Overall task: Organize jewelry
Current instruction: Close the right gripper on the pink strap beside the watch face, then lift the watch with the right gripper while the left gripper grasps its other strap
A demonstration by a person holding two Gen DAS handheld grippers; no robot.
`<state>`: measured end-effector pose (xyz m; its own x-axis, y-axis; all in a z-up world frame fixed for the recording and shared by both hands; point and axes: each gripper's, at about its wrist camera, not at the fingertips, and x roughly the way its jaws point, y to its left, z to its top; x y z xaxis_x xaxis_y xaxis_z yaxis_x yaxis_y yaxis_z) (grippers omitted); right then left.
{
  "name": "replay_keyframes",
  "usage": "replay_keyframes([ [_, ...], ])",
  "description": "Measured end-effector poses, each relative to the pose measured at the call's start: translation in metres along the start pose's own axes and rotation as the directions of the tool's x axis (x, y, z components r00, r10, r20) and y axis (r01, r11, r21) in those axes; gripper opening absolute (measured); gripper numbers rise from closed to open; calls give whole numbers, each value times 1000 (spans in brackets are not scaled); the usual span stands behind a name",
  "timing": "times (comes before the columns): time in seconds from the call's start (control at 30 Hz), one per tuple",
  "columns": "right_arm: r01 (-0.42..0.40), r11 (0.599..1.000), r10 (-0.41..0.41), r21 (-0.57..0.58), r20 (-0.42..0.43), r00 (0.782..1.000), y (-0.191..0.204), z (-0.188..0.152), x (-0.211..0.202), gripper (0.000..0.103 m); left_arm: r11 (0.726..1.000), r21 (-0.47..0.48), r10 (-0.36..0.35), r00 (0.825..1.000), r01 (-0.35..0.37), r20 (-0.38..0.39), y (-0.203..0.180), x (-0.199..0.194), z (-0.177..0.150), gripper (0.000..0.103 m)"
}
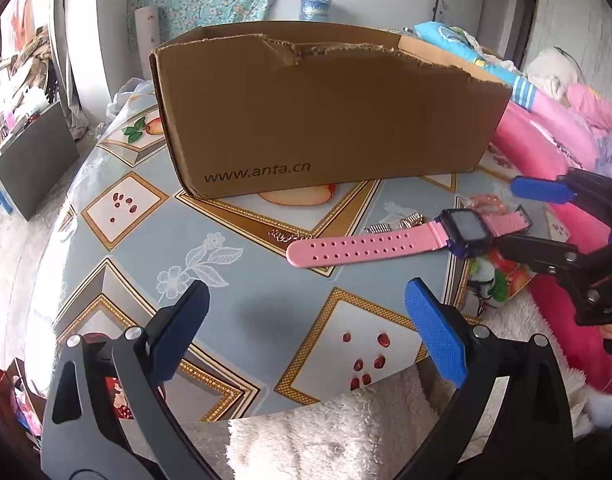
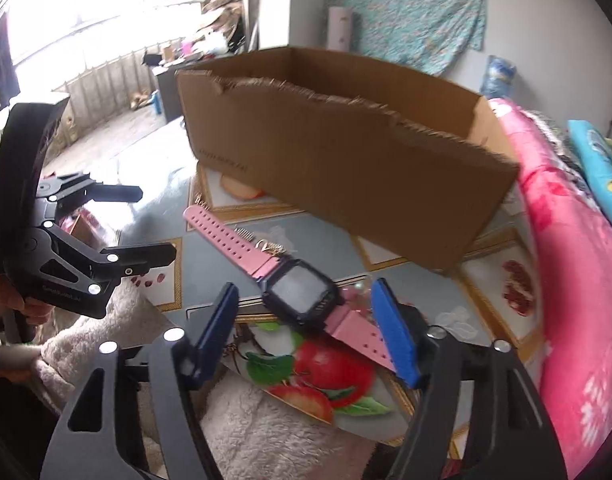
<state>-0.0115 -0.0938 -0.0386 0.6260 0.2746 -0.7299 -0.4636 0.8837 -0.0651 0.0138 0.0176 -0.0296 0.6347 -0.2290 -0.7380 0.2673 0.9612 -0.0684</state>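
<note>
While flat on tablecloth (image 1: pixel 242 312), pink watch (image 2: pixel 302 298) lies between right gripper (image 2: pixel 306 328) jaws, parted, not gripping.

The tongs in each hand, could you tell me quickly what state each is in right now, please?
Left tongs: open, nothing between them.
Right tongs: open around the pink watch, pads not yet pressing it.
</note>
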Motion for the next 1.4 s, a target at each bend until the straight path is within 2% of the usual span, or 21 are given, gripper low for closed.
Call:
replay_keyframes([
  [0.2, -25, 1000, 23, -16, -76, 997, 8, -2, 21, 59, 1000, 14, -8, 1000, 8, 2, -6, 6, 0, 95],
  [0.33, -17, 999, 14, -28, -87, 996, 15, -5, 22, 58, 1000, 10, -25, 1000, 25, 13, -1, 6, -1, 95],
  [0.43, -48, 999, 48, 5, -100, 994, 14, -4, 20, 58, 999, -1, -34, 999, 34, 6, 4, 9, -2, 95],
  [0.63, -45, 997, 52, 63, -118, 992, 2, -3, 28, 58, 1000, 3, -29, 999, 29, 13, 8, 9, -5, 95],
  [0.73, -104, 992, 112, 69, -128, 985, 7, -4, 23, 58, 999, -7, -32, 999, 32, 18, 11, 7, -6, 95],
  [0.93, -69, 997, 72, 25, -130, 989, 14, -3, 23, 58, 1000, -14, -26, 999, 26, 30, 15, 4, -7, 94],
  [1.07, -72, 997, 69, -19, -148, 987, 20, -2, 30, 58, 999, 20, -32, 998, 30, 54, 11, -5, -9, 94],
  [1.1, -88, 996, 86, -9, -156, 984, 18, 0, 32, 57, 999, 35, -33, 997, 31, 63, 9, -8, -9, 94],
  [1.13, -104, 995, 103, 4, -162, 981, 16, 0, 33, 50, 998, 49, -33, 997, 30, 70, 6, -10, -9, 94],
  [1.27, -138, 990, 135, -7, -178, 975, 10, 0, 31, 50, 992, 121, -35, 994, 22, 101, -11, -17, -10, 94],
  [1.37, -206, 978, 208, 30, -188, 960, 1, -2, 27, 50, 984, 175, -45, 994, 26, 104, -25, -18, -13, 94],
  [1.4, -249, 966, 258, 70, -191, 947, -8, -2, 27, 50, 980, 197, -47, 993, 26, 104, -30, -18, -15, 94],
])
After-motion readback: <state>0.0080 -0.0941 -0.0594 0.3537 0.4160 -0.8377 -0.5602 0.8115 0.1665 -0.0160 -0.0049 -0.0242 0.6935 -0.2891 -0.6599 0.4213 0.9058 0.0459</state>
